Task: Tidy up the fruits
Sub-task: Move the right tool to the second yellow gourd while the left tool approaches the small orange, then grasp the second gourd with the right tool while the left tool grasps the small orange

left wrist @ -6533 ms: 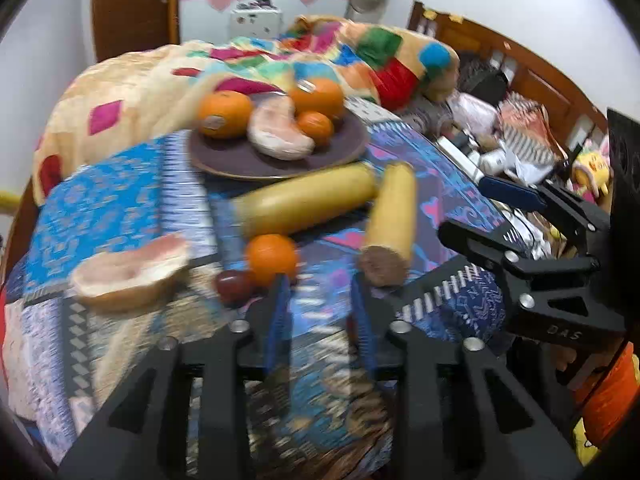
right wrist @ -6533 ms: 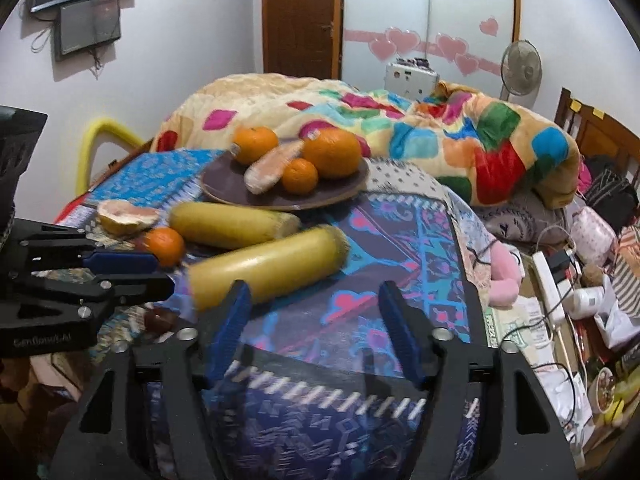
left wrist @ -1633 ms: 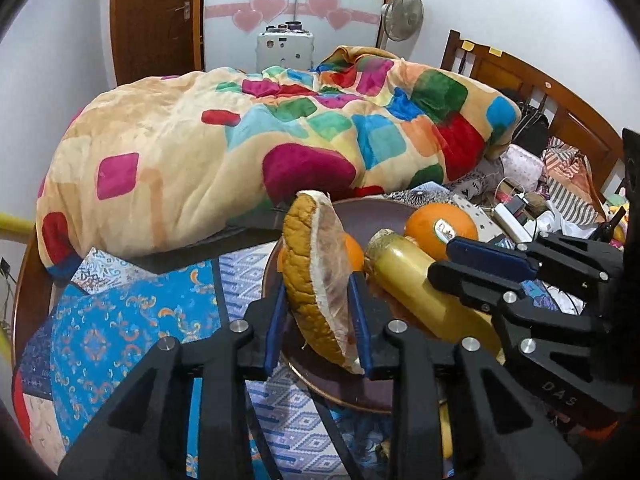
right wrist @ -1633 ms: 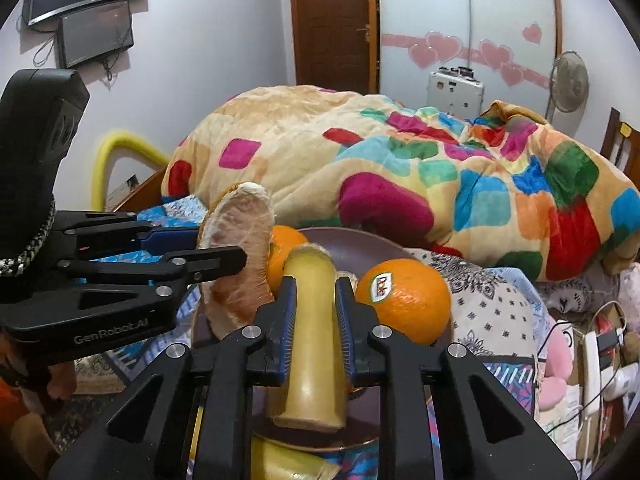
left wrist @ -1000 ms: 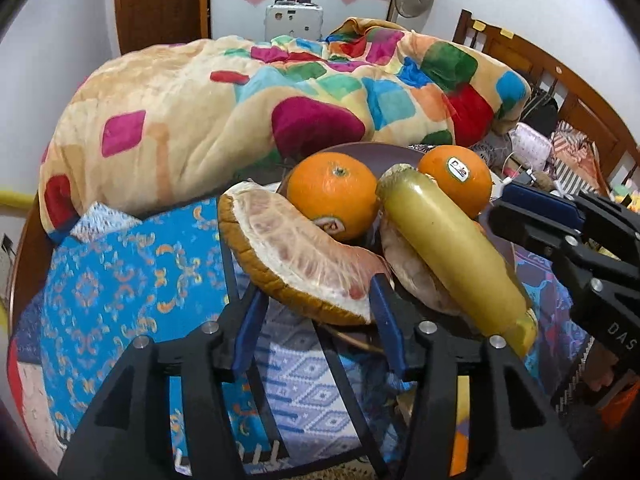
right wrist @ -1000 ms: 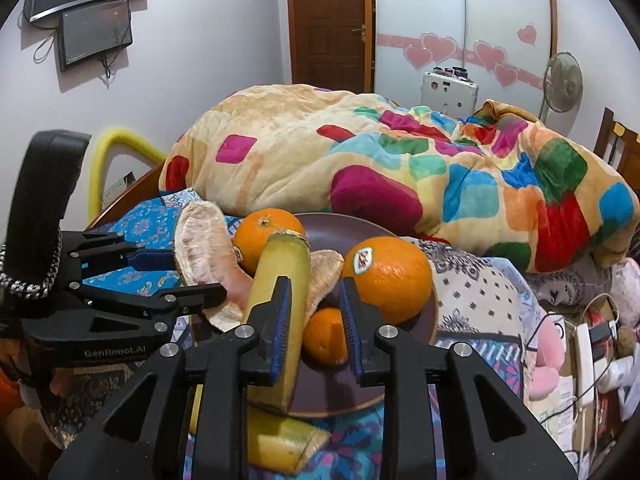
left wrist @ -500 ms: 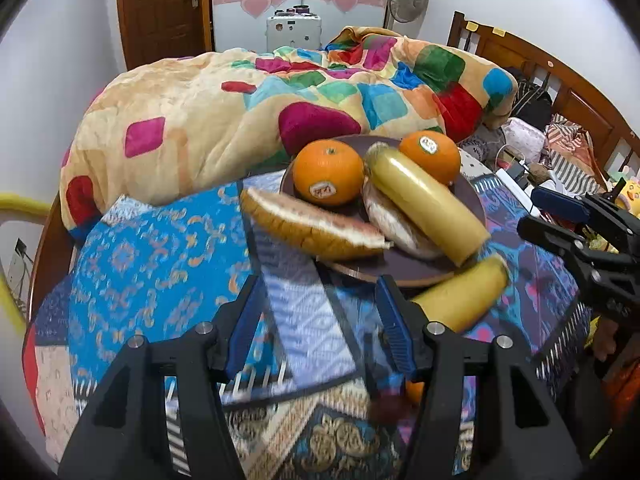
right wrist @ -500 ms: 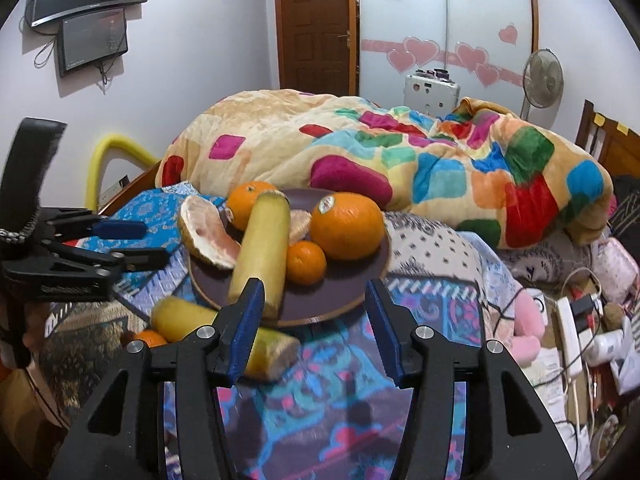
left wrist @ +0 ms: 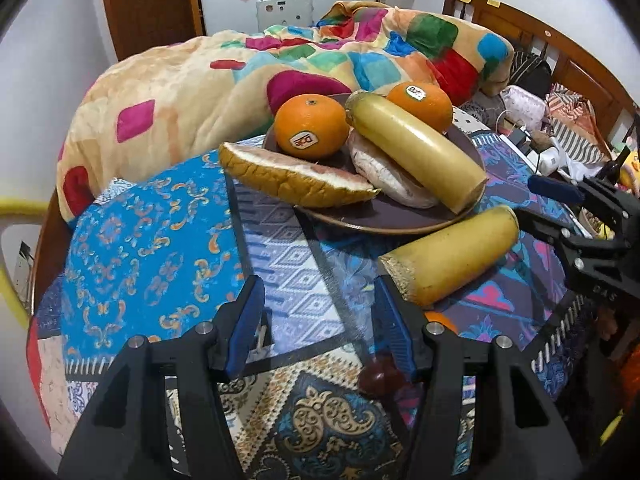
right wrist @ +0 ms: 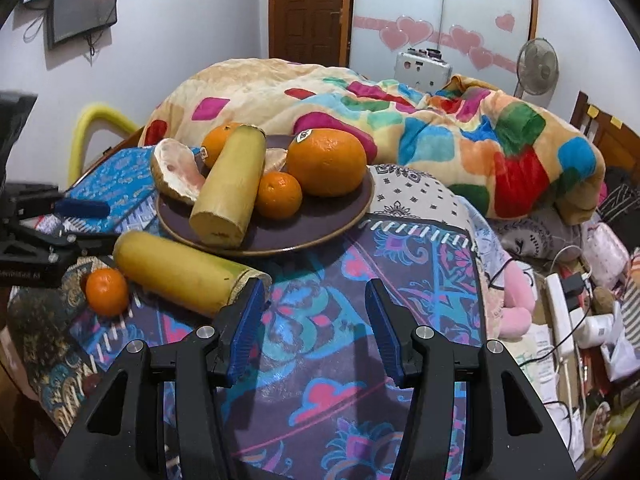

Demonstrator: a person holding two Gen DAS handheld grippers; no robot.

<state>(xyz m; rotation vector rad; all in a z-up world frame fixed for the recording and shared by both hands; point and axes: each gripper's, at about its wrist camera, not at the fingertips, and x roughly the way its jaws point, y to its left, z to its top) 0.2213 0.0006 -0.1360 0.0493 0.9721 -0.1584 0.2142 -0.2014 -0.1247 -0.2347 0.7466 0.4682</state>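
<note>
Both your grippers are empty: left gripper (left wrist: 320,316) jaws apart over bare cloth, right gripper (right wrist: 316,320) just opened, nothing between. The plate (right wrist: 320,224) at the far side holds two oranges, pomelo pieces and one banana (right wrist: 230,188). A second banana (right wrist: 180,268) and small orange (right wrist: 107,292) lie near-left of it.

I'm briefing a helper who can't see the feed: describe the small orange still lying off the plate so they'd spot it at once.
Find the round brown plate of fruit on the patterned cloth. Just in front of it a long yellow fruit lies on the cloth. The small orange lies by that fruit's rounded end, on the side away from the plate: the only orange on the cloth rather than on the plate.
</note>
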